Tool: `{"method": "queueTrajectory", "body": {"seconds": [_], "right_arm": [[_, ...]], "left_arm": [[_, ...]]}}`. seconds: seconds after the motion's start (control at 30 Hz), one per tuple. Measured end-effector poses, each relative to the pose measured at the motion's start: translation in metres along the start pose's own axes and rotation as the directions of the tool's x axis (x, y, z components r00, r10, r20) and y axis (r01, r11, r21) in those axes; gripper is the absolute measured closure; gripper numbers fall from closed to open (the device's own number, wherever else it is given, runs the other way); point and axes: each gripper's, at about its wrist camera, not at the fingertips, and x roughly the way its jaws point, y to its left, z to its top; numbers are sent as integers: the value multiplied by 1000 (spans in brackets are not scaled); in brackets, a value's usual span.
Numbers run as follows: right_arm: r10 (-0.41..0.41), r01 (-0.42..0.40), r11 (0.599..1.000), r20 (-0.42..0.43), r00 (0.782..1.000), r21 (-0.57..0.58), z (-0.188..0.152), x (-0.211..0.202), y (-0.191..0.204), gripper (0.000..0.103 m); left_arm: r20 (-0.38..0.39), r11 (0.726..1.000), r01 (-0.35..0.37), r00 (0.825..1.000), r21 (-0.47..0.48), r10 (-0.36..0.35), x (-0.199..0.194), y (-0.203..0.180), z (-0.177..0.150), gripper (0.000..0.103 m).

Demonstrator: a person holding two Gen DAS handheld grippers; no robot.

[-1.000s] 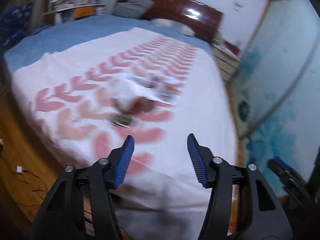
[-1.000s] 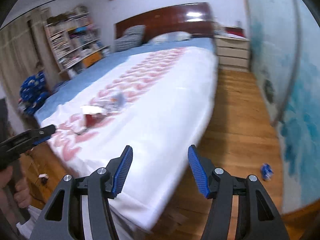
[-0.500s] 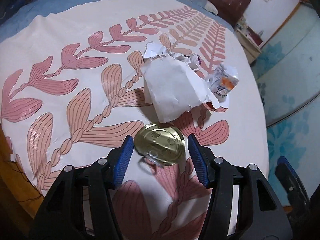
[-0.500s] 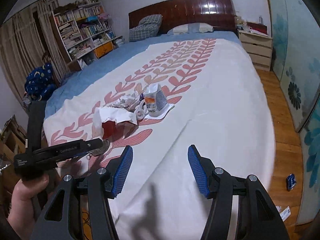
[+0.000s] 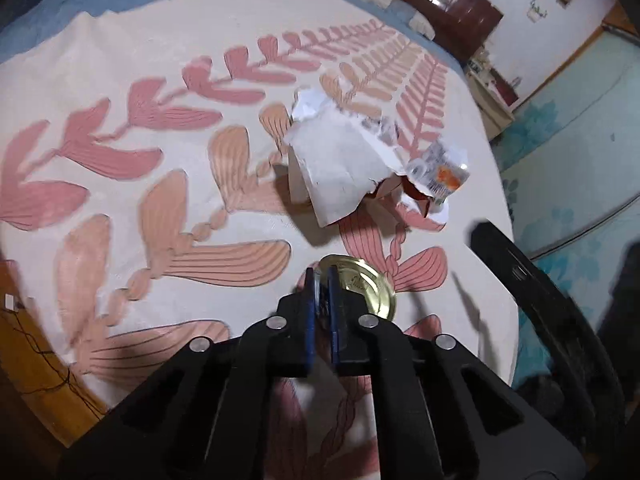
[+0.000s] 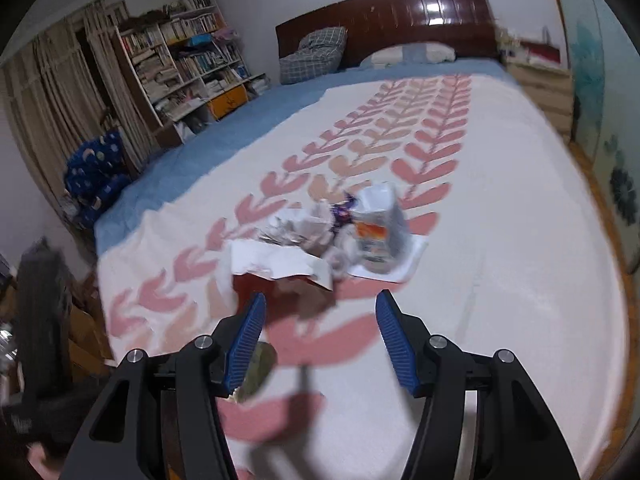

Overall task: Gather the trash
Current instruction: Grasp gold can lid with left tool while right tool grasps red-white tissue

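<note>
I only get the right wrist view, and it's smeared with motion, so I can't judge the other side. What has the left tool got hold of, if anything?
Observer: The left tool is shut on the near edge of a round gold lid.
Operator: Is that lid tangled in the paper pile?
Observer: No. It lies apart from the torn white paper, with bare bedspread between them.
Operator: Which face is showing?
Observer: Its shiny gold face is turned up toward the camera.
</note>
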Motion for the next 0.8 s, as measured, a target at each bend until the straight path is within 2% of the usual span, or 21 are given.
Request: {"method": "queueTrajectory", "body": {"seconds": [0.13, 0.47, 0.63, 0.8], "right_arm": [[43, -41, 998, -25, 999, 53, 4, 19, 0, 45], [1, -1, 1000, -14, 1000, 11, 18, 42, 11, 44], [-9, 7, 999, -43, 999, -45, 24, 60, 25, 44], [-25, 22, 995, -26, 999, -100, 29, 68, 41, 46]], "left_arm": [[40, 1000, -6, 999, -1, 6, -17, 9, 2, 99], [81, 998, -31, 996, -49, 35, -36, 39, 12, 99], [85, 998, -27, 996, -59, 32, -37, 44, 15, 99], [88, 998, -26, 996, -64, 32, -38, 44, 16, 99]]}}
